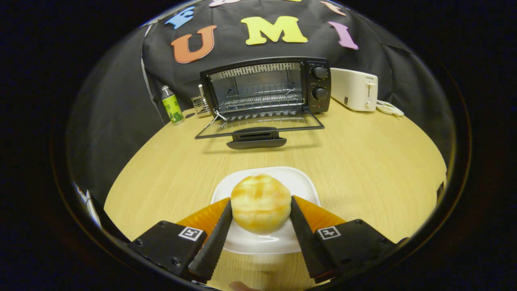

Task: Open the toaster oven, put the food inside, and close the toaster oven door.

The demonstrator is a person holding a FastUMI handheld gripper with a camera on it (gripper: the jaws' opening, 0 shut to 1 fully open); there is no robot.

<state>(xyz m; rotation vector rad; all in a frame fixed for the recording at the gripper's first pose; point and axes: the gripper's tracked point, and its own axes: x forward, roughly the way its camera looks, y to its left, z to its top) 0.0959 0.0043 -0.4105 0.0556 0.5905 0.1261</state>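
A round, golden bun (260, 203) sits between my gripper's (261, 204) two fingers, and both fingers press on its sides. Under it lies a white square plate (299, 182) on the wooden table; I cannot tell whether the bun still rests on the plate. Well beyond the fingers, at the back of the table, stands the black toaster oven (268, 87). Its glass door (258, 123) is folded down flat toward me, with the handle (256, 139) at its front edge. A wire rack (262, 99) shows inside the oven's cavity.
A white pop-up toaster (355, 89) stands right of the oven, with a small flat round item (389, 108) beside it. Left of the oven are a green-labelled bottle (172, 105) and a small wire holder (200, 104). Bare wooden tabletop (363, 161) lies between plate and oven.
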